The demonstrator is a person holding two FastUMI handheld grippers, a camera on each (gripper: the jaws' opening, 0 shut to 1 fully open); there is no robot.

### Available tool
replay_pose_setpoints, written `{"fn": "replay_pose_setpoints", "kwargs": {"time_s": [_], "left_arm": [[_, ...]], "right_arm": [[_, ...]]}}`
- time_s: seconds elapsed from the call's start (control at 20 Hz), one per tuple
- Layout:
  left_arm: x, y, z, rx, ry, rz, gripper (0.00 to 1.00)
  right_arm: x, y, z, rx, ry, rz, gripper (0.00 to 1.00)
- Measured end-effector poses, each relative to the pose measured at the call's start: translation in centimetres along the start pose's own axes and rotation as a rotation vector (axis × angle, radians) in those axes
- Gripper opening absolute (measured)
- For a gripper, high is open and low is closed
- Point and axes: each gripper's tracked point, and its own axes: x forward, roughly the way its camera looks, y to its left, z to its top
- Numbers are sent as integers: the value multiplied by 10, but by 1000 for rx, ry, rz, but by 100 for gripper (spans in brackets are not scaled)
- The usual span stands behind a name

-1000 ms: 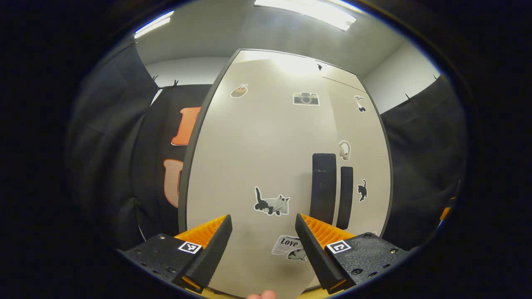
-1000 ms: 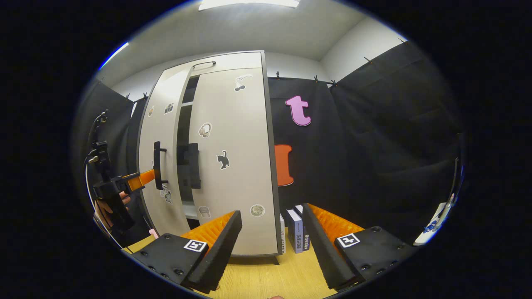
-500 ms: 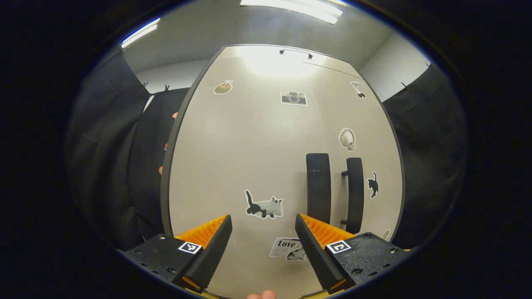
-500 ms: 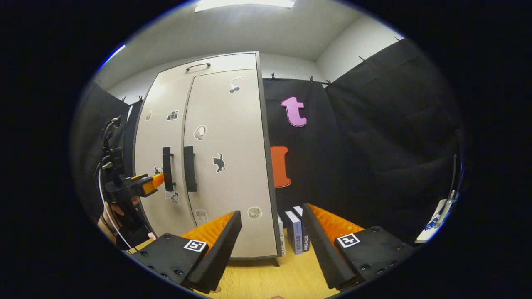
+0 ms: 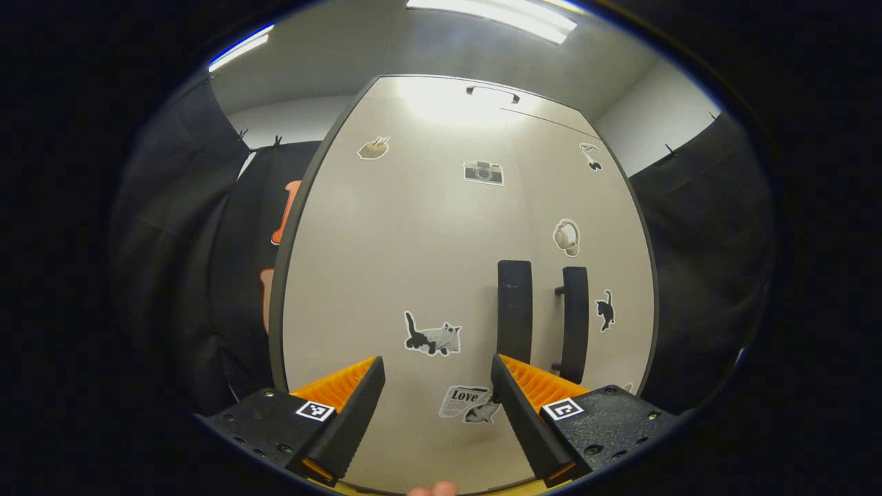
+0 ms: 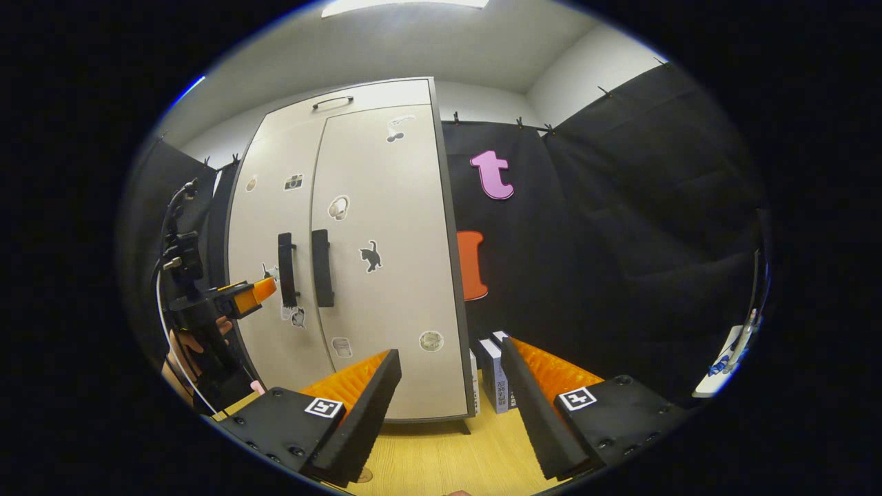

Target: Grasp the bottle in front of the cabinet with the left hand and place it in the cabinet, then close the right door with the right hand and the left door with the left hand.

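Cabinet (image 6: 386,275) shut, left gripper (image 6: 265,288) alongside.

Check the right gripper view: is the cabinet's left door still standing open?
No, the left door sits flush beside the right door, their two handles side by side and no gap into the cabinet.

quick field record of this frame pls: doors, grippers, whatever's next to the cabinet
cabinet: pale, stickers on both doors
left door: looks shut
right door: looks shut, flush with the left one
handles: two dark vertical bars, side by side
left gripper: open, holding nothing, close in front of the left door
right gripper: open, holding nothing, back from the cabinet
books: upright on the wooden table, right of the cabinet
bottle: cannot tell
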Motion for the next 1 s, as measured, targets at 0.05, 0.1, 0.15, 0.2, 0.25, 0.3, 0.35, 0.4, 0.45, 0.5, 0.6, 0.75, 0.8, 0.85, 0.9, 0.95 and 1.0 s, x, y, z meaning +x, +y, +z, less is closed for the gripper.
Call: {"fn": "replay_pose_setpoints", "kwargs": {"time_s": [0.05,0.1,0.15,0.2,0.25,0.3,0.35,0.4,0.45,0.5,0.6,0.75,0.8,0.85,0.9,0.95,1.0], "left_arm": [[-10,-1,3,-8,-1,-6,94],[-20,-1,5,-12,-6,-6,94],[-30,0,9,-11,-11,-5,92],[-40,2,11,-8,-14,4,94],[-49,6,13,-6,-15,13,94],[-58,10,14,-9,-14,22,94],[-67,13,16,-12,-14,33,95],[-77,18,16,-19,-14,46,94],[-84,23,15,-25,-13,54,94],[-91,26,14,-34,-11,64,94],[-105,33,9,-50,-6,79,92],[-124,42,-2,-77,16,108,94],[-131,42,-7,-90,22,109,95],[-137,43,-13,-102,30,115,95],[-143,43,-18,-109,35,117,95],[-149,43,-23,-111,42,119,95],[-154,44,-27,-107,50,122,95]], "right_arm": [[0,3,0,-10,2,11,97],[2,8,-1,-19,3,24,98],[3,13,-1,-27,5,41,98],[5,20,-1,-29,6,59,98],[6,25,-1,-27,7,79,98],[9,32,-2,-25,8,98,98],[10,37,-2,-23,7,117,98],[12,42,-2,-22,4,132,98],[14,47,-3,-23,1,145,98],[15,52,-5,-24,3,158,98],[16,63,-10,-22,15,187,98],[15,76,-14,-17,23,221,98],[15,79,-14,-16,20,225,98],[14,82,-15,-14,17,228,98],[12,84,-16,-12,17,231,98],[12,85,-18,-11,21,232,98],[11,85,-20,-12,25,231,98]]}}
